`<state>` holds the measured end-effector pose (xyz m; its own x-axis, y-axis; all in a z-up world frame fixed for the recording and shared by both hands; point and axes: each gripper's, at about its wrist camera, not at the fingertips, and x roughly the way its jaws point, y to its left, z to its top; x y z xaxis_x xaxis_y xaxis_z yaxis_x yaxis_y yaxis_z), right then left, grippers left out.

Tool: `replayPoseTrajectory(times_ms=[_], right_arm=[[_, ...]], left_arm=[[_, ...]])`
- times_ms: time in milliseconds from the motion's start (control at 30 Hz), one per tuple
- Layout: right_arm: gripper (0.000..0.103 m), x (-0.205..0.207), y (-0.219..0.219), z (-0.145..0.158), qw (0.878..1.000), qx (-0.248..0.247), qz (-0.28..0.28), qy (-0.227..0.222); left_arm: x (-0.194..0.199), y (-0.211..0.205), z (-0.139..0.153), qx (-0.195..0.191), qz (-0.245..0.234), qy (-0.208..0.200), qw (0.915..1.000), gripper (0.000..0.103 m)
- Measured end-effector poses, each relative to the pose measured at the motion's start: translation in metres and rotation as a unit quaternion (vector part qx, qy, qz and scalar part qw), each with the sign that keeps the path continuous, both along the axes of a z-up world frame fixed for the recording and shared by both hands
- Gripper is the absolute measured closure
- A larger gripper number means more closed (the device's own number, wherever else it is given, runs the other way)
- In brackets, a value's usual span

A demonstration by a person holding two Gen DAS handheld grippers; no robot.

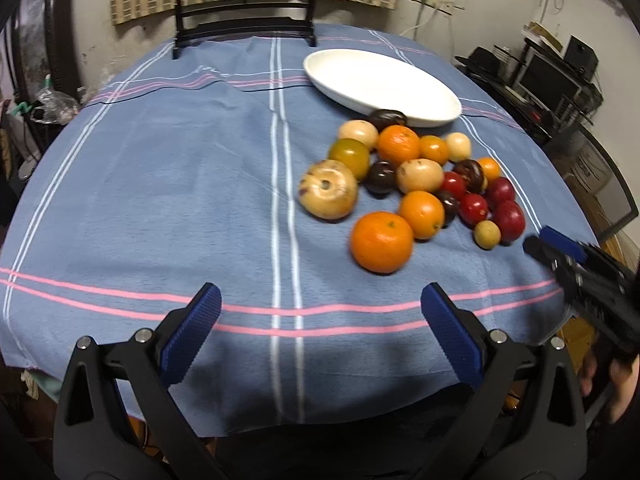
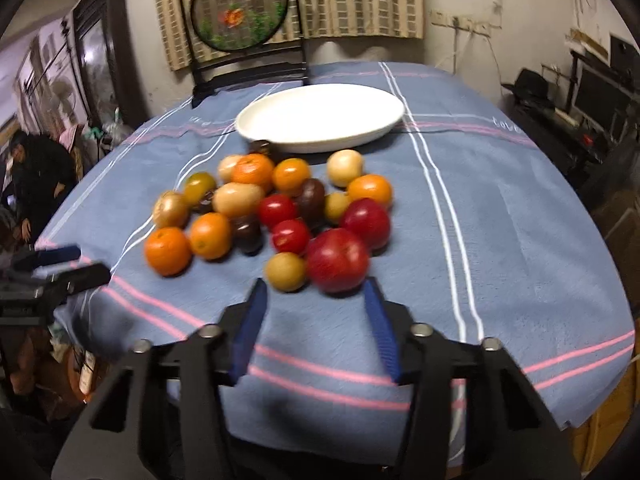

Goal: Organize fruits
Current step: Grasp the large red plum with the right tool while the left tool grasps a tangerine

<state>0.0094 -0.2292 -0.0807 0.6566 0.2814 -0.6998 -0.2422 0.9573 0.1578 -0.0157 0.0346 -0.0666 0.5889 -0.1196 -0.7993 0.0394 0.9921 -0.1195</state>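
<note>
Table: round, under a blue cloth (image 1: 160, 184) with white and pink stripes; fills the middle of both views.
Plate: white oval plate (image 1: 380, 84), bare, upper centre-right of the left wrist view, upper centre of the right wrist view (image 2: 320, 116).
Fruit pile: loose cluster of fruits (image 1: 412, 184) on the cloth just below the plate; one dark fruit (image 1: 387, 118) touches the plate's near rim.
Nearest pieces, right wrist view: large red apple (image 2: 338, 260) and small tan fruit (image 2: 286, 272), side by side, just above the finger tips.
Nearest piece, left wrist view: orange (image 1: 382, 241), at the lower edge of the pile.
Left tongs: left gripper (image 1: 320, 308) spread wide, nothing between the blue pads; bottom centre, over the cloth's near edge.
Right tongs: right gripper (image 2: 316, 296) parted, holding nothing; tips just short of the apple, not touching.
Background: round framed picture on a black stand (image 2: 240, 12), top of frame; a seated person (image 2: 36, 172) at far left.
</note>
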Motion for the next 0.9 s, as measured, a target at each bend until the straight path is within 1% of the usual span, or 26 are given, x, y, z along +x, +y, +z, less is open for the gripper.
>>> replayPoseTrajectory(times_ms=[133, 200, 267, 300, 333, 400, 467, 500, 667, 767, 833, 900], right_arm=[[0.069, 0.021, -0.007, -0.009, 1.000, 0.020, 0.004, 0.023], [0.068, 0.027, -0.007, -0.012, 0.998, 0.042, 0.017, 0.031], [0.067, 0.034, -0.005, -0.012, 0.998, 0.041, 0.026, 0.029], [0.063, 0.037, -0.003, -0.012, 0.998, 0.041, 0.028, 0.031], [0.058, 0.042, -0.002, -0.016, 0.998, 0.040, 0.030, 0.041], [0.054, 0.049, -0.005, -0.019, 0.997, 0.056, 0.028, 0.048], [0.057, 0.053, -0.010, -0.021, 0.995, 0.083, 0.028, 0.053], [0.061, 0.051, -0.012, -0.021, 0.994, 0.090, 0.028, 0.052], [0.061, 0.025, -0.015, -0.005, 0.999, 0.041, 0.017, 0.019], [0.061, 0.010, -0.024, -0.002, 1.000, -0.010, -0.005, 0.001], [0.061, 0.006, -0.032, -0.006, 1.000, -0.013, -0.014, 0.007], [0.061, 0.005, -0.041, -0.009, 1.000, 0.005, -0.016, 0.011]], left_arm=[[0.008, -0.006, -0.006, -0.004, -0.009, 0.011, 0.9999, 0.002], [0.013, -0.009, -0.009, -0.002, -0.011, 0.018, 0.9998, 0.002], [0.017, -0.013, -0.010, 0.003, -0.013, 0.022, 0.9997, 0.002], [0.019, -0.015, -0.011, 0.005, -0.014, 0.023, 0.9996, 0.002], [0.020, -0.017, -0.011, 0.006, -0.015, 0.024, 0.9996, 0.002], [0.021, -0.020, -0.012, 0.009, -0.019, 0.025, 0.9995, 0.002], [0.023, -0.023, -0.014, 0.010, -0.022, 0.028, 0.9993, 0.002], [0.025, -0.023, -0.015, 0.010, -0.022, 0.030, 0.9992, 0.002], [0.028, -0.025, -0.013, 0.005, -0.026, 0.024, 0.9994, 0.002], [0.033, -0.030, -0.013, 0.009, -0.027, 0.019, 0.9994, 0.002], [0.036, -0.033, -0.014, 0.008, -0.027, 0.015, 0.9995, 0.003], [0.041, -0.036, -0.017, 0.008, -0.031, 0.014, 0.9994, 0.005]])
